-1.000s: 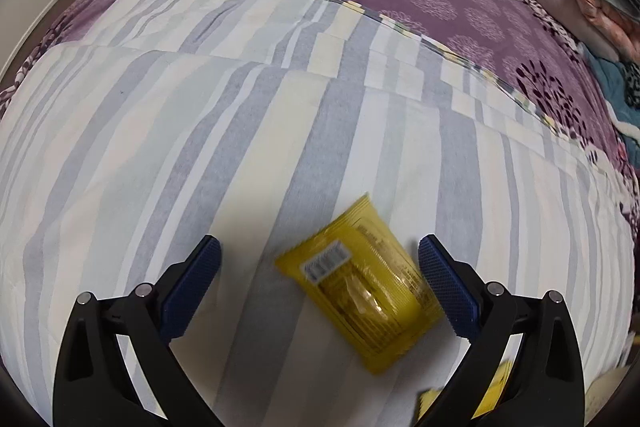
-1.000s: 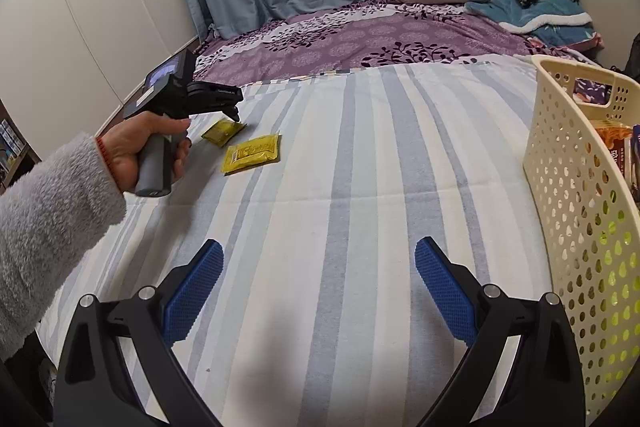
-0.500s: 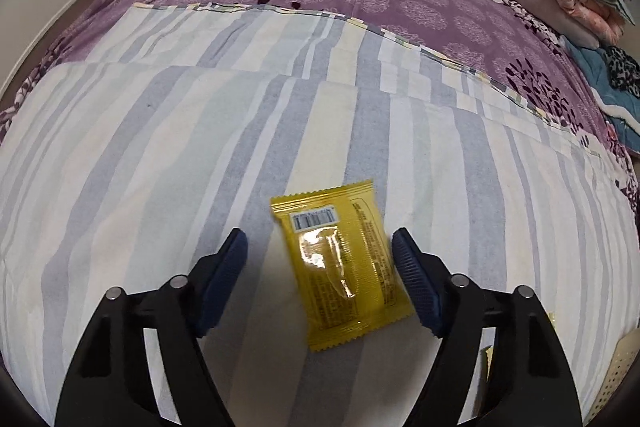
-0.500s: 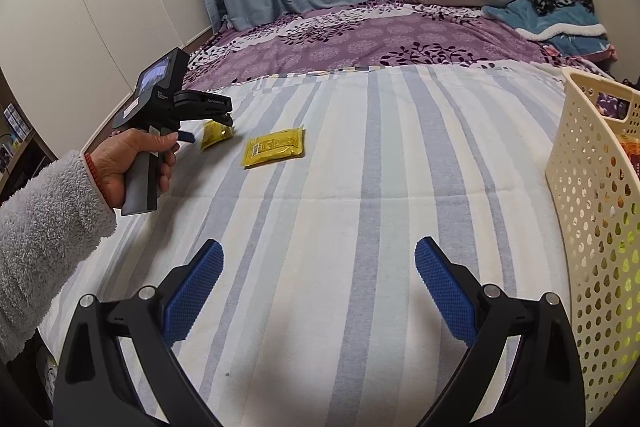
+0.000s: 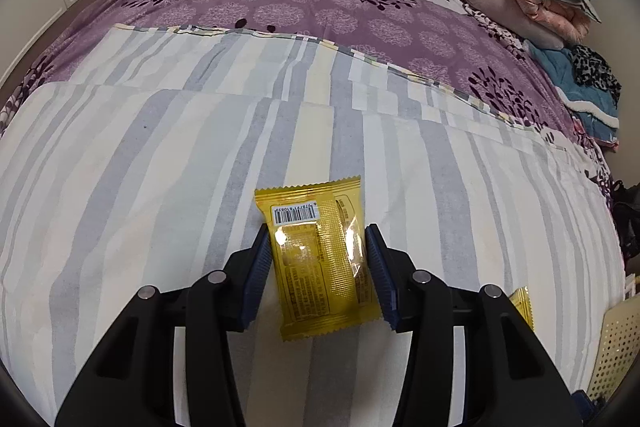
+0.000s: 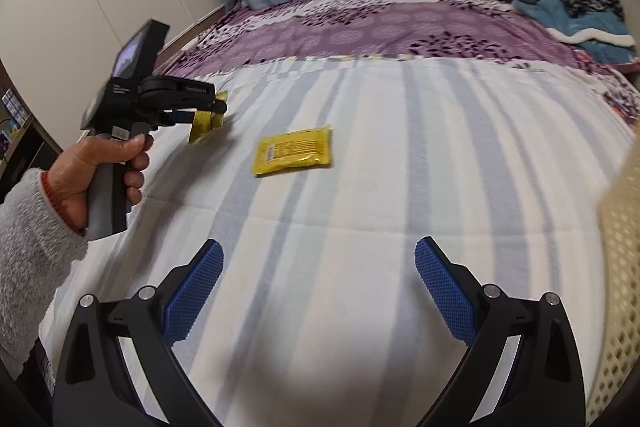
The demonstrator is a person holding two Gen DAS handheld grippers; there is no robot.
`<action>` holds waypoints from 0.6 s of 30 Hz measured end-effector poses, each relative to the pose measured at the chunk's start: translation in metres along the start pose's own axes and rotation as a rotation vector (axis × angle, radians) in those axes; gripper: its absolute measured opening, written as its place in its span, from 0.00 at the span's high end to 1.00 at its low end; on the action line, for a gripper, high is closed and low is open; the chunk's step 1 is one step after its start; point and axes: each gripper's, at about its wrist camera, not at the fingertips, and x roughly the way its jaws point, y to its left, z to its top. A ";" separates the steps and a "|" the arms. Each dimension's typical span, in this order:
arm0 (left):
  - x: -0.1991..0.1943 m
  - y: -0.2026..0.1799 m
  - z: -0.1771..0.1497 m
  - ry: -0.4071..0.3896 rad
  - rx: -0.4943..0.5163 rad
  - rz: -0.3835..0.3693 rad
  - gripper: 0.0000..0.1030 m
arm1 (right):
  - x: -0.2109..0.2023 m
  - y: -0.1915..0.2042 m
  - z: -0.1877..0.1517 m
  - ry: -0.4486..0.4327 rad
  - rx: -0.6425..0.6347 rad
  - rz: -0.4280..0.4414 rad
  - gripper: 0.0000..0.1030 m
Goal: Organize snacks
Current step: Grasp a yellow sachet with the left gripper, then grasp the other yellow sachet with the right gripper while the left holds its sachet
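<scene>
My left fingers (image 5: 318,269) clamp a yellow snack packet (image 5: 322,259), lifted off the striped bed (image 6: 360,211). Only my right view shows a 2nd packet (image 6: 294,151) lying flat at 12 o'clock, bare sheet around it. My right fingers (image 6: 320,291) stand apart; the basket (image 6: 622,267) edges 3 o'clock.

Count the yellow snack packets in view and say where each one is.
2: one flat yellow foil snack packet clamped in the left gripper, one lying on the striped bedsheet. The cream perforated basket may hide more.
</scene>
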 end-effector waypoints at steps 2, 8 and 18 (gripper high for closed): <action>-0.010 0.004 0.000 -0.011 0.002 -0.013 0.53 | 0.018 0.008 0.008 0.022 -0.019 0.030 0.07; -0.037 0.016 -0.005 -0.045 0.003 -0.045 0.53 | 0.067 0.027 0.031 0.090 -0.011 0.097 0.07; -0.073 0.042 -0.017 -0.092 -0.001 -0.075 0.54 | 0.115 0.037 0.069 0.087 0.031 0.092 0.06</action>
